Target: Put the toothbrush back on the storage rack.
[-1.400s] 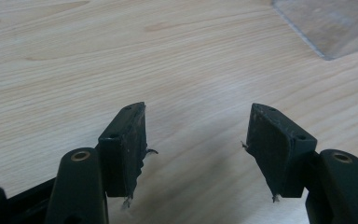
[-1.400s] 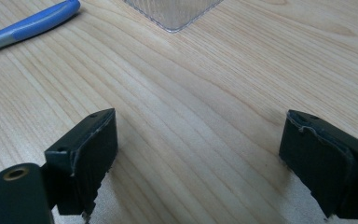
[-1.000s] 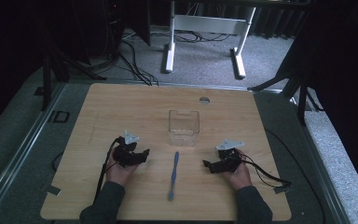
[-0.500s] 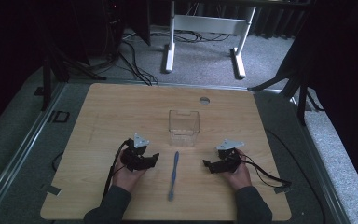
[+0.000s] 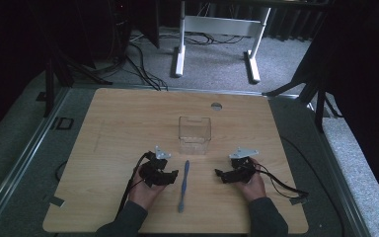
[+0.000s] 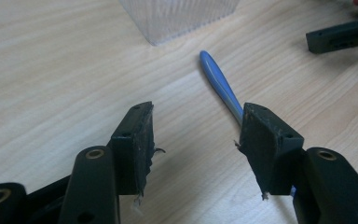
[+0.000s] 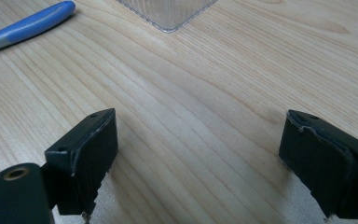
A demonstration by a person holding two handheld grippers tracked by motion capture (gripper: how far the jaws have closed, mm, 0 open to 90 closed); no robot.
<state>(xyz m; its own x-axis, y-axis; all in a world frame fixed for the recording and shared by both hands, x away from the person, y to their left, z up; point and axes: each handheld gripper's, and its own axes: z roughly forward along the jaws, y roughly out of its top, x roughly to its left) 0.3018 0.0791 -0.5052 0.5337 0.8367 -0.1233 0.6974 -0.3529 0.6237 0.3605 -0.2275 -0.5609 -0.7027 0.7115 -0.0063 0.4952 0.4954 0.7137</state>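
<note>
Your left gripper (image 5: pixel 170 176) sits just left of the slim blue plastic toothbrush (image 5: pixel 183 184), which lies lengthwise at lower centre of the high view, below the clear ribbed plastic box (image 5: pixel 195 134). Its jaws stand well apart, holding nothing; the handle runs behind the right-hand one. Your right gripper (image 5: pixel 220 174), lower right, is also wide open and empty. The toothbrush looks light, stiff and smooth, so pinch it mid-handle, across its width, or it may roll.
</note>
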